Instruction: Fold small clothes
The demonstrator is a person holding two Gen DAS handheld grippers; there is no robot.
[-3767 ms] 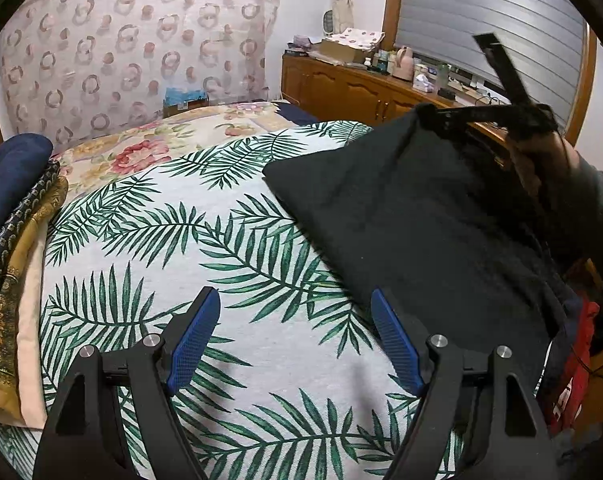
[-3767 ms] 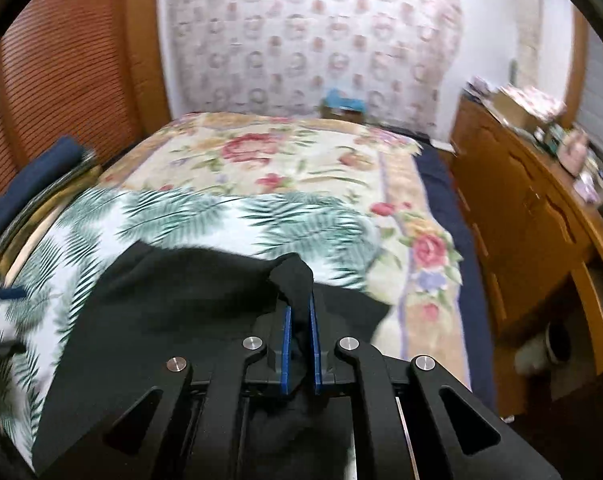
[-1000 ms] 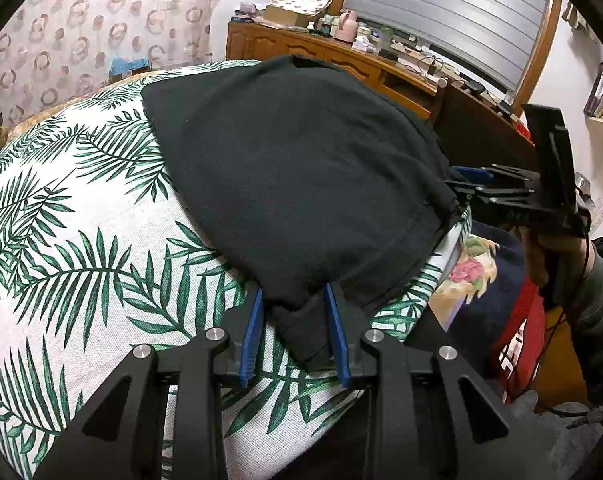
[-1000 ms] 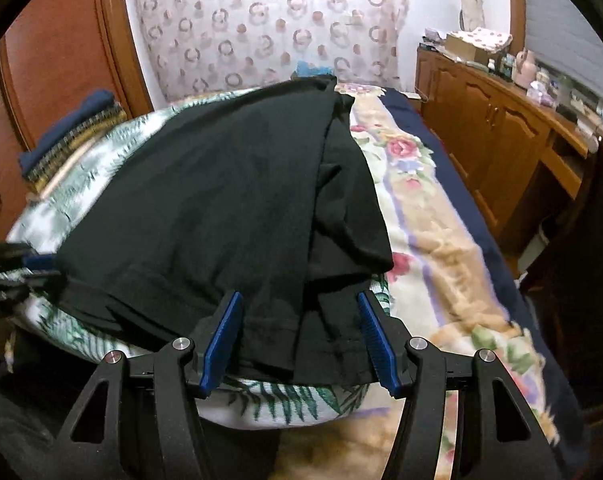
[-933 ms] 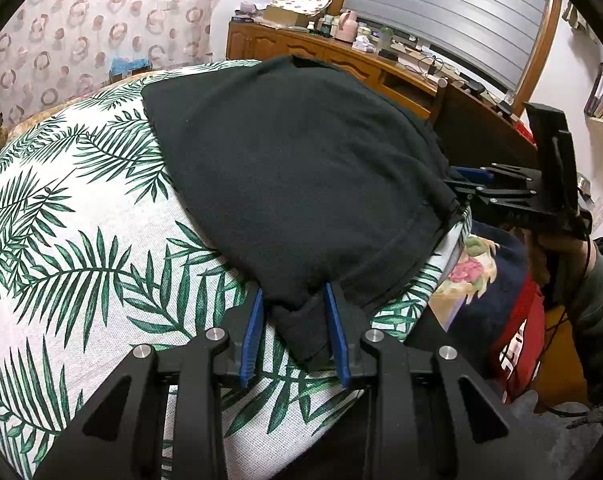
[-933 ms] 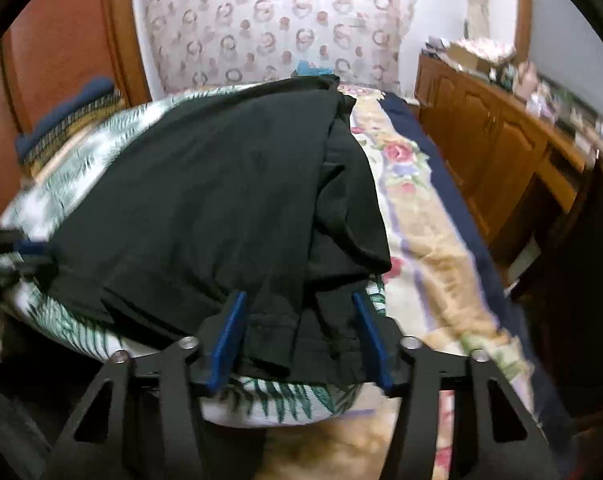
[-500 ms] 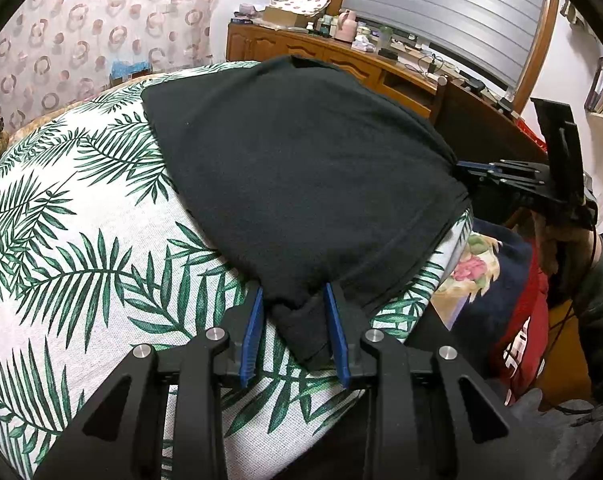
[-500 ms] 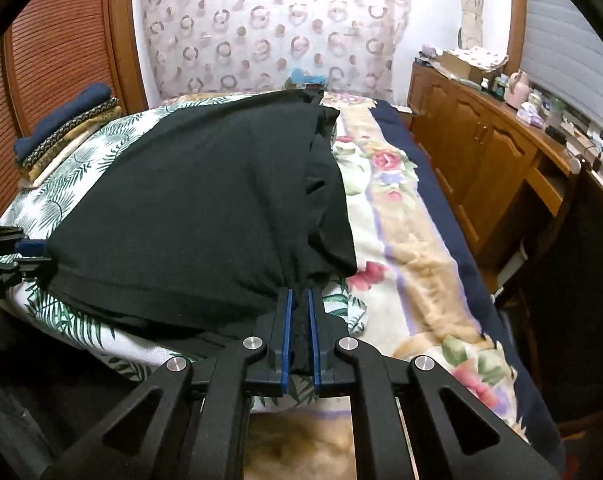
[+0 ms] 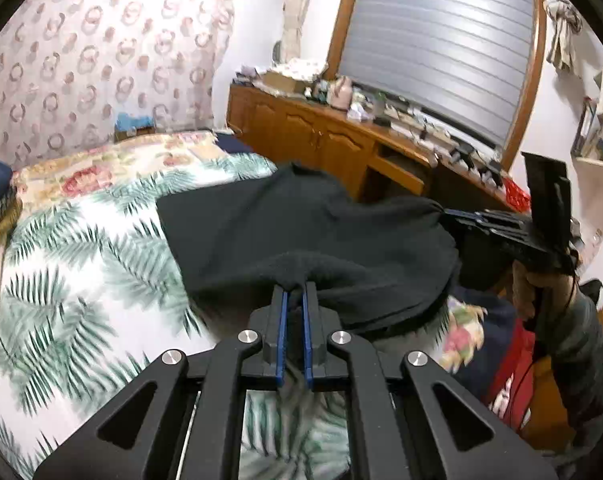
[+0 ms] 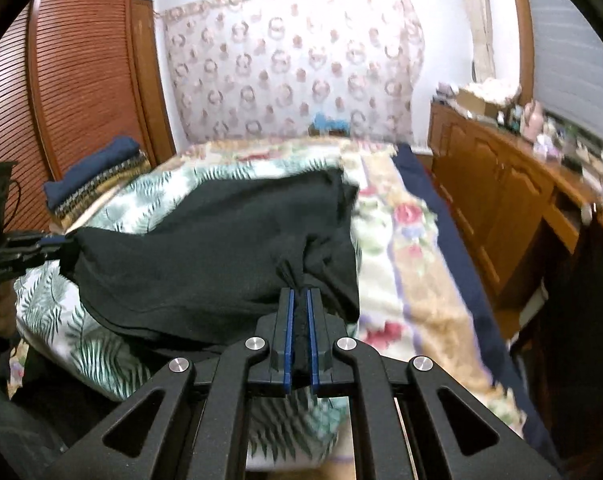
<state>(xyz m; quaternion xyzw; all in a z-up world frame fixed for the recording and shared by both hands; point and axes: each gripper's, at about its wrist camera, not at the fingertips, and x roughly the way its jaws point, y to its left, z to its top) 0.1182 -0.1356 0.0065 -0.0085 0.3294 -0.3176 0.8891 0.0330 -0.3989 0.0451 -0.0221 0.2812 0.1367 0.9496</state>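
Note:
A black garment [image 9: 301,216] lies spread on the palm-leaf bedspread [image 9: 81,260], with its near edge lifted off the bed. My left gripper [image 9: 295,290] pinches one near corner; its jaws are closing, with the black cloth bunched between the blue pads. In the same view the right gripper [image 9: 449,213] grips the other corner at the right, held by a hand [image 9: 541,292]. In the right wrist view my right gripper [image 10: 298,290] is shut on a fold of the garment [image 10: 221,248]. The left gripper [image 10: 67,242] holds the far left corner there.
A floral blanket [image 10: 413,272] covers the bed's right side. Folded fabrics [image 10: 97,176] are stacked at the far left by a wooden louvred wardrobe [image 10: 81,80]. A cluttered wooden sideboard [image 9: 321,136] runs along the right wall. Red cloth [image 9: 509,376] lies low at the right.
Both grippers have closed on the garment's near corners and risen. The near edge has come up off the bed, and the cloth sags between them.

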